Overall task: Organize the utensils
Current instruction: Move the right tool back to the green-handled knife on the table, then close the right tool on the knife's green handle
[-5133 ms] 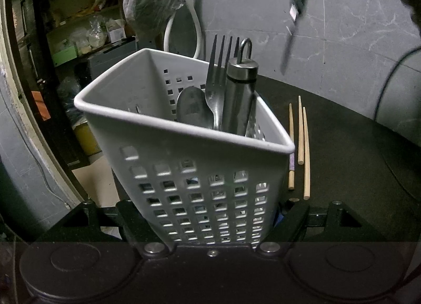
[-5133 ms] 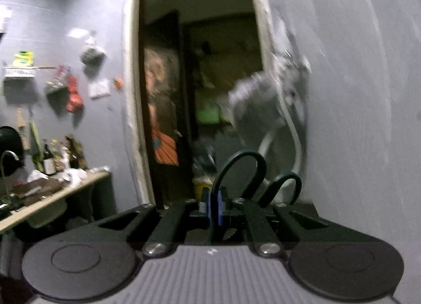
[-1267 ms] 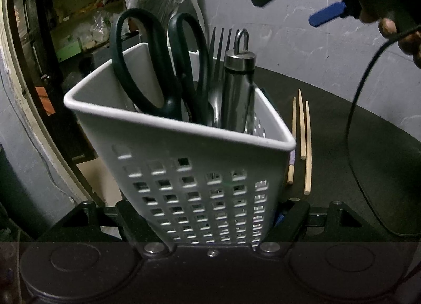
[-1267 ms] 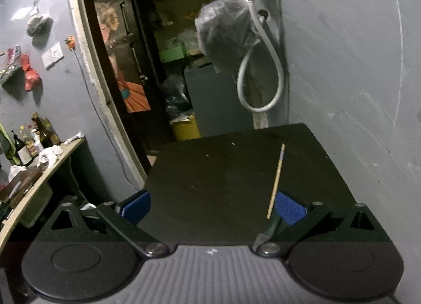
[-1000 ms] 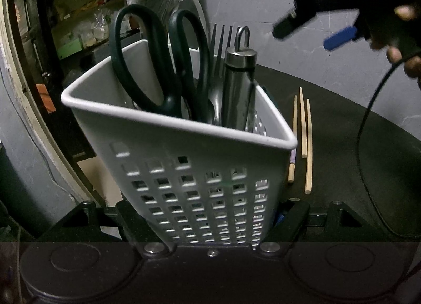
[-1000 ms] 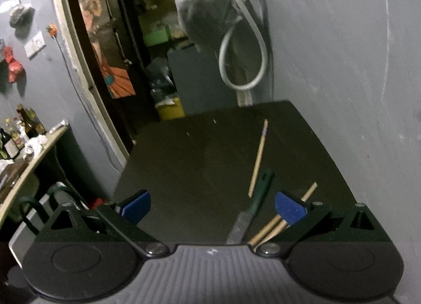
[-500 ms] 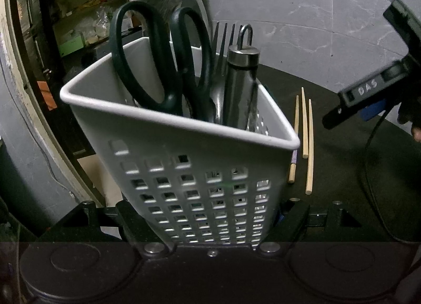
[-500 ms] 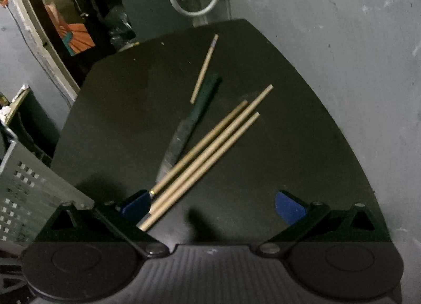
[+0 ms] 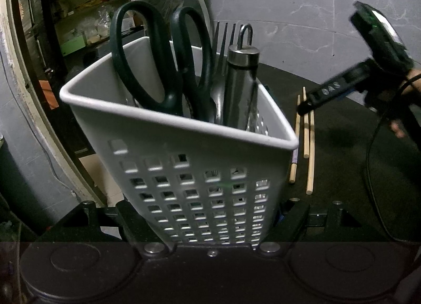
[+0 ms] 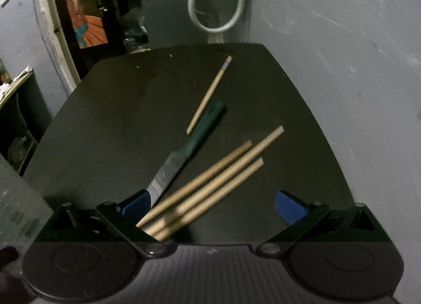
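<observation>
My left gripper is shut on a white perforated utensil basket, held tilted over the black table. In the basket stand dark green scissors, a fork and a steel handle with a hook. My right gripper is open, low over three wooden chopsticks whose near ends lie by its left pad. A green-handled knife lies beside them, a fourth chopstick farther off. From the left wrist view, the right gripper hangs above the chopsticks.
The table stands against a grey wall on the right. A doorway and a looped white hose are beyond the far edge. A black cable trails over the table at the right. The basket's corner shows at the left.
The right gripper has dropped toward the table and tipped down, so the chopsticks and knife now fill its view. The left gripper and basket have stayed put.
</observation>
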Motion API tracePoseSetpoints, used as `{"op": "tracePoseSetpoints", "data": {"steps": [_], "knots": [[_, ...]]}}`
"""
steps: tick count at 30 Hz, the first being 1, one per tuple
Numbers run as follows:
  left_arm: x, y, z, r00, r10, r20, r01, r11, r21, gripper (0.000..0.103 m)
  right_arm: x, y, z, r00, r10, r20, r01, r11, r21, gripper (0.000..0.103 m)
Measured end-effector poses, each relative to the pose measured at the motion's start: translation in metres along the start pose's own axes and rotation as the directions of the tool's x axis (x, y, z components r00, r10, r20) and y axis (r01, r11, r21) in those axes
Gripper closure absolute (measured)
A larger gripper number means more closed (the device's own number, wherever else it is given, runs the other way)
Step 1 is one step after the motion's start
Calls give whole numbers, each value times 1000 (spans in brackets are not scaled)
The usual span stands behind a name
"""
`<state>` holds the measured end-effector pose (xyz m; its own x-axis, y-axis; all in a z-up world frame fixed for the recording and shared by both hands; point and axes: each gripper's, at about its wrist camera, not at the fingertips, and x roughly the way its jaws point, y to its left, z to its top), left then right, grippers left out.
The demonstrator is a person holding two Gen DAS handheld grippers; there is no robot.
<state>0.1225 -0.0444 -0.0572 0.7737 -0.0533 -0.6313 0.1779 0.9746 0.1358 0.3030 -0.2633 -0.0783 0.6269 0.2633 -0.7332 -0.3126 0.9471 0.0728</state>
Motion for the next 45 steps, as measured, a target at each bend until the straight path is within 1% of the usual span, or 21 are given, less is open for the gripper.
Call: {"op": "tracePoseSetpoints", "data": {"steps": [2, 8, 12, 14, 16, 17, 18, 19, 20, 22, 23, 24, 25, 26, 27, 28, 32, 37, 40, 43, 45], "knots": [[0, 0, 0, 1000, 1, -1, -1, 1000, -1, 24, 7, 2, 9, 1000, -2, 12, 3, 1000, -26, 0], [0, -1, 2, 1000, 7, -4, -7, 1000, -9, 23, 34, 3, 37, 999, -28, 21, 28, 999, -37, 0], [0, -1, 2, 1000, 8, -5, -8, 1000, -9, 23, 55, 9, 48, 998, -38, 42, 41, 995, -86, 2], [0, -1, 2, 1000, 8, -5, -8, 1000, -10, 23, 62, 14, 50, 998, -38, 45, 43, 993, -114, 8], [0, -1, 2, 1000, 8, -6, -8, 1000, -9, 23, 69, 17, 50, 999, -31, 37, 36, 990, -137, 16], [0, -1, 2, 1000, 8, -6, -8, 1000, -10, 23, 72, 19, 50, 999, -29, 30, 33, 989, -141, 18], [0, -1, 2, 1000, 8, -6, -8, 1000, -11, 22, 74, 19, 49, 999, -25, 31, 29, 991, -131, 19], [0, -1, 2, 1000, 7, -7, -7, 1000, -12, 22, 73, 19, 49, 999, -17, 32, 20, 993, -113, 24], [0, 0, 2, 1000, 7, -7, -7, 1000, -13, 22, 74, 18, 49, 1000, -10, 27, 12, 995, -96, 26], [1, 0, 2, 1000, 7, -8, -7, 1000, -14, 22, 73, 19, 50, 1000, 6, 23, -5, 998, -63, 40], [1, 0, 2, 1000, 6, -8, -6, 1000, -15, 21, 72, 19, 50, 1000, 11, 24, -9, 998, -55, 43], [1, 1, 2, 1000, 5, -8, -5, 1000, -16, 21, 71, 22, 49, 1000, 11, 26, -9, 999, -48, 52], [1, 1, 2, 1000, 4, -7, -4, 1000, -15, 21, 69, 24, 48, 1000, 9, 29, -8, 999, -40, 63], [1, 2, 2, 1000, 3, -7, -3, 1000, -15, 21, 69, 25, 48, 1000, 6, 29, -5, 999, -32, 68], [1, 2, 1, 1000, 2, -6, -2, 1000, -15, 21, 67, 27, 46, 1000, 3, 28, -2, 1000, -20, 76], [1, 2, 1, 1000, 1, -6, -1, 1000, -15, 21, 67, 27, 47, 1000, 4, 28, -4, 1000, -10, 78], [1, 4, 1, 1000, -3, -3, 3, 1000, -13, 22, 63, 34, 40, 999, 28, 25, -28, 1000, -5, 81], [2, 5, 0, 1000, -11, 1, 11, 1000, -15, 23, 49, 46, 27, 997, 73, 8, -73, 996, -54, 85], [2, 7, -1, 1000, -17, 4, 17, 1000, -17, 24, 39, 57, 16, 994, 108, -3, -108, 986, -126, 85], [2, 9, -2, 1000, -22, 6, 22, 1000, -17, 25, 26, 66, 3, 989, 144, -17, -144, 964, -226, 86], [1, 10, -4, 1000, -26, 8, 26, 1000, -17, 25, 18, 70, -5, 988, 150, -30, -152, 949, -277, 86]]}}
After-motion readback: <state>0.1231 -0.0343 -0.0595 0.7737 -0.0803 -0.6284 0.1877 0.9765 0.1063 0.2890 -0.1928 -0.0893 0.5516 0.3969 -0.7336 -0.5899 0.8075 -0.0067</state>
